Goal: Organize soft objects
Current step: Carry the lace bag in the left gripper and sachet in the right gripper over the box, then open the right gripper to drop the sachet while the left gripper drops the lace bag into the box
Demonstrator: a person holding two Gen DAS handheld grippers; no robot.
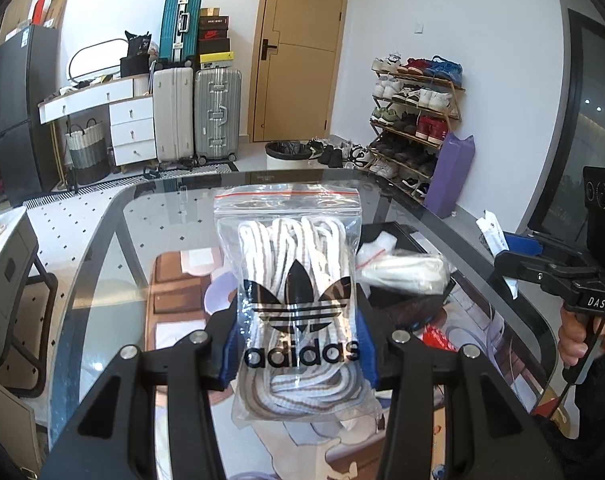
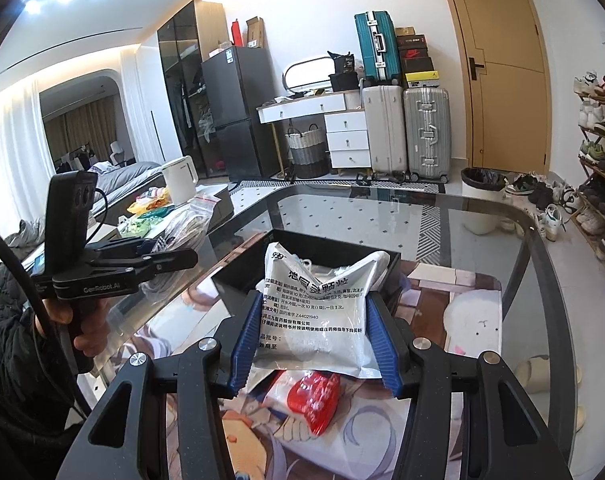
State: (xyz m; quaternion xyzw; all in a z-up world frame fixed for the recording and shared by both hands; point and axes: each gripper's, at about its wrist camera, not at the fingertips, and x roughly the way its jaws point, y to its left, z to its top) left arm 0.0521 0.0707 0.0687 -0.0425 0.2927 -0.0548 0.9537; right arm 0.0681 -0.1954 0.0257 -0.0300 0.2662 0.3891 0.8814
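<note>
My left gripper (image 1: 298, 354) is shut on a clear zip bag of white shoelaces (image 1: 292, 280) with a black adidas logo, held up above the glass table (image 1: 102, 280). Behind the bag sits a black tray (image 1: 406, 240) with white soft items in it. My right gripper (image 2: 314, 340) is shut on a white medicine pouch (image 2: 318, 300) printed with Chinese text, raised just in front of the same black tray (image 2: 238, 272). A red-and-white packet (image 2: 312, 400) lies on the table under that pouch. Each view shows the other gripper at its edge, held by a hand.
Clear zip bags (image 2: 186, 224) and colourful packets (image 2: 146, 208) lie on a side surface at the left. Beyond the table stand suitcases (image 1: 198, 116), a white bin (image 1: 286, 156), a shoe rack (image 1: 418, 120) and a door (image 1: 298, 48).
</note>
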